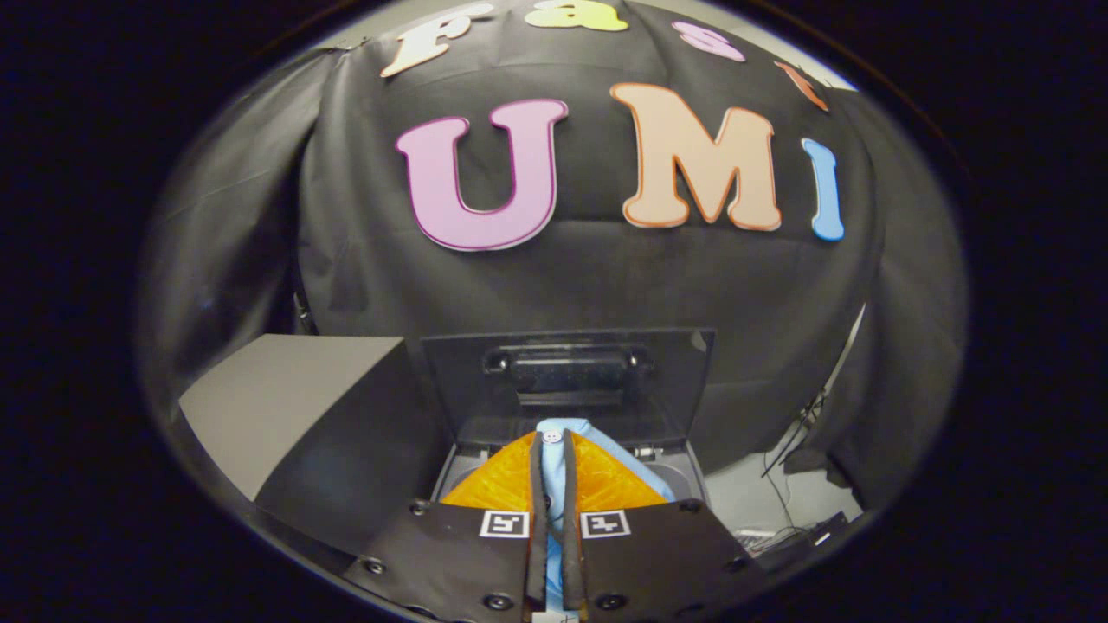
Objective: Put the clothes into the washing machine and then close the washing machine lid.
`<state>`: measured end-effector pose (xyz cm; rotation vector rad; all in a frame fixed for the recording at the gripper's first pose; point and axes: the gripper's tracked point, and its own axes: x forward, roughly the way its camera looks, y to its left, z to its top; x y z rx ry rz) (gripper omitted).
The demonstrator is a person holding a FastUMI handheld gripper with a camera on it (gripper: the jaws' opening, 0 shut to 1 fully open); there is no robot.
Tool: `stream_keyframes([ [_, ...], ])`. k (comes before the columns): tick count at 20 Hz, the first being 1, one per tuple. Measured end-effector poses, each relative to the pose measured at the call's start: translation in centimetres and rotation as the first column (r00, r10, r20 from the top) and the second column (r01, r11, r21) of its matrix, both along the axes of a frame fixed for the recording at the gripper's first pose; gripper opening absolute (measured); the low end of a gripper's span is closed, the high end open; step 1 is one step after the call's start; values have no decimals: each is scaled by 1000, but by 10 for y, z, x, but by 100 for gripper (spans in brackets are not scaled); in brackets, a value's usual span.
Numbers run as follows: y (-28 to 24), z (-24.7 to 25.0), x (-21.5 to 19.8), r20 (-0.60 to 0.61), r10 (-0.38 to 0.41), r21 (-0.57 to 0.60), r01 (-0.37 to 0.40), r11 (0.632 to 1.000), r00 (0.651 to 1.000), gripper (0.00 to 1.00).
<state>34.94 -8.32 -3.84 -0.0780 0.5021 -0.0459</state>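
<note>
here, in the gripper view, the gripper [551, 484] is clenched on a light blue garment [554, 472], both fingers pressing a narrow fold of the cloth that carries a small button, held just above the washing machine [666, 472]. the lid [567, 376] stands raised behind the opening, its handle facing the gripper. a grey box [286, 407] sits just beside the machine. judging from this, the step in hand is lowering the clothes into the tub: the cloth should go down well past the rim before the fingers part, so no trailing edge hangs over and catches under the lid. as for writing, the gripper bears two small square marker tags [505, 523], patterns rather than readable text; no brand shows on the machine.
</note>
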Motion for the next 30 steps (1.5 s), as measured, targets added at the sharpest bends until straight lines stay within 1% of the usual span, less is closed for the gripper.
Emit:
stream_keyframes([
  [2,-14,-22,0,-26,-20,4,20,1000,999,7],
  [6,-25,-70,-5,-82,-71,104,80,991,994,7],
  [8,-32,-100,-8,-123,-88,114,102,988,988,7],
  [13,-42,-165,-29,-201,-102,152,133,979,974,7],
  [15,-46,-189,-40,-234,-106,141,142,980,966,7],
  [19,-46,-216,-49,-254,-108,161,152,975,961,7],
  [22,-39,-236,-52,-289,-84,197,145,970,954,7],
  [23,-35,-242,-58,-314,-72,216,145,966,947,9],
  [24,-34,-238,-53,-290,-80,218,148,965,954,11],
  [26,-33,-243,-51,-301,-72,193,134,972,951,17],
  [28,-27,-241,-53,-301,-49,158,101,982,952,40],
  [30,-10,-241,-51,-299,-12,140,56,989,954,64],
])
